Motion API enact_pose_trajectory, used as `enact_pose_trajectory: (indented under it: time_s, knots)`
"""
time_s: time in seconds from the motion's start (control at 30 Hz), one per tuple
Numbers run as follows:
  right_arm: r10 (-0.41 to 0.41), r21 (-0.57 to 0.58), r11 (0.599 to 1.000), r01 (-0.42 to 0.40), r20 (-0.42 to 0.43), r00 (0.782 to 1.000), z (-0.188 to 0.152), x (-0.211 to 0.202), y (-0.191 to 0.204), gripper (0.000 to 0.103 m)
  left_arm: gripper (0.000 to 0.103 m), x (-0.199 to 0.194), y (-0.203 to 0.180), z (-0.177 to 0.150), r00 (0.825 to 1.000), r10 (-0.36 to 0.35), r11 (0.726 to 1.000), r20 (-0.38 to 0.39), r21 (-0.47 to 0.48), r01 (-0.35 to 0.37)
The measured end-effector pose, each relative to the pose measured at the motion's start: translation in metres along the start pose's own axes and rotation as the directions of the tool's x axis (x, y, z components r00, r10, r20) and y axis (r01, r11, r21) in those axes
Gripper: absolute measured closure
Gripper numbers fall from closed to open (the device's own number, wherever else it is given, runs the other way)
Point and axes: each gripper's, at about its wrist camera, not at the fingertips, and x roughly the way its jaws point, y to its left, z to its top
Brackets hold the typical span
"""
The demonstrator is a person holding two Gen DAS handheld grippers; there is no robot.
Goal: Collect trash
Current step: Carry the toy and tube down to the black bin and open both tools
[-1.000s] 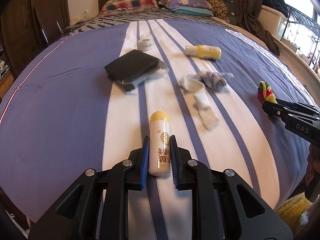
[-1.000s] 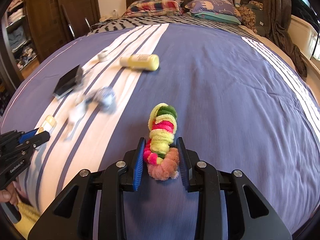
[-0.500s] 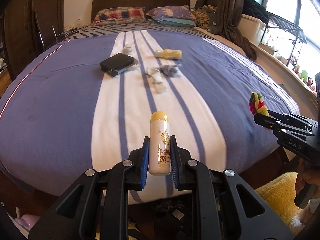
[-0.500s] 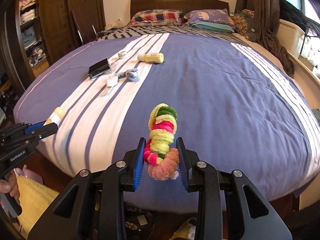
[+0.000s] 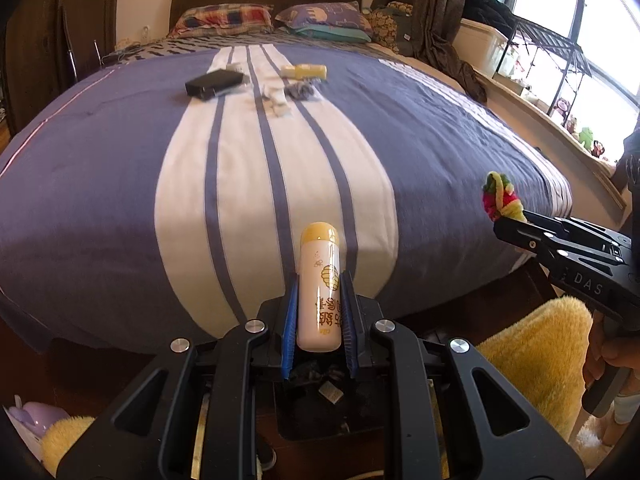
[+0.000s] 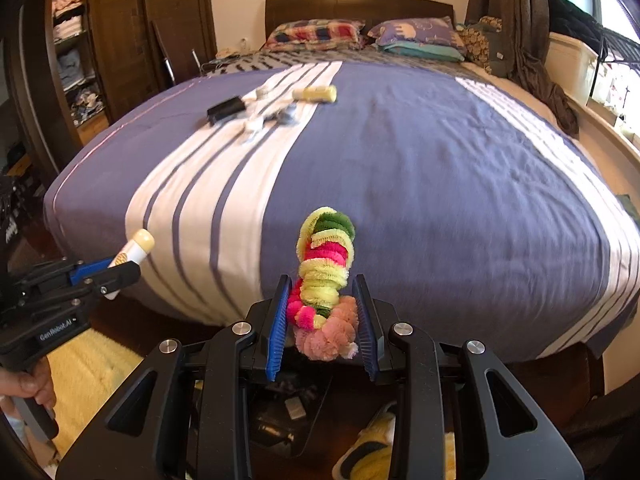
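Note:
My left gripper (image 5: pixel 321 278) is shut on a white bottle with a yellow cap (image 5: pixel 320 264), which sticks out forward between the blue pads. My right gripper (image 6: pixel 321 279) is shut on a fuzzy coil of green, yellow and pink pipe cleaner (image 6: pixel 326 264). Both hang past the foot of the bed (image 5: pixel 100 200), above the floor. Below the fingers a dark open bin (image 5: pixel 316 400) with scraps inside stands on the floor. The right gripper (image 5: pixel 508 224) with its coil (image 5: pixel 498 196) shows at the right edge of the left wrist view. The left gripper (image 6: pixel 120 270) and bottle (image 6: pixel 138 246) show at the left of the right wrist view.
Far up the purple-and-white striped bedspread lie a black box (image 5: pixel 214 83), a yellow bottle on its side (image 5: pixel 304 72), white scraps (image 5: pixel 276 100) and a grey crumpled wad (image 5: pixel 300 90). A yellow shaggy rug (image 5: pixel 532 352) covers the floor. A wardrobe (image 6: pixel 120 40) stands left, a window ledge (image 5: pixel 560 128) right.
Both grippers have drawn back from over the bed to beyond its foot edge, each still holding its item. The floor, rug and dark bin have come into view.

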Motion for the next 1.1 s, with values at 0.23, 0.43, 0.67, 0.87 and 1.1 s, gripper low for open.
enact_pose_trajectory:
  time_s: [0.23,0.43,0.67,0.87,1.1]
  knots:
    - [0.036,-0.017,0.999,-0.037,-0.051,0.998,-0.035,0.022,0.01,0.071,0.085,0.023,-0.001,-0.043,0.996,-0.034,0.999,-0.079,0.003,0.034]
    - [0.081,0.017,0.997,-0.08,-0.13,0.988,-0.066,0.054,0.01,0.071,0.085,0.05,0.001,-0.072,0.989,-0.034,0.999,-0.145,-0.006,0.033]
    - [0.127,0.071,0.991,-0.113,-0.236,0.963,-0.093,0.093,0.013,0.071,0.085,0.097,0.012,-0.102,0.964,-0.068,0.997,-0.257,-0.053,0.056]
    - [0.15,0.102,0.987,-0.123,-0.321,0.935,-0.114,0.126,0.017,0.071,0.085,0.137,0.013,-0.124,0.927,-0.092,0.995,-0.363,-0.066,0.073]
    - [0.177,0.134,0.982,-0.132,-0.424,0.888,-0.133,0.166,0.022,0.07,0.085,0.167,0.019,-0.137,0.893,-0.088,0.995,-0.441,-0.08,0.058]
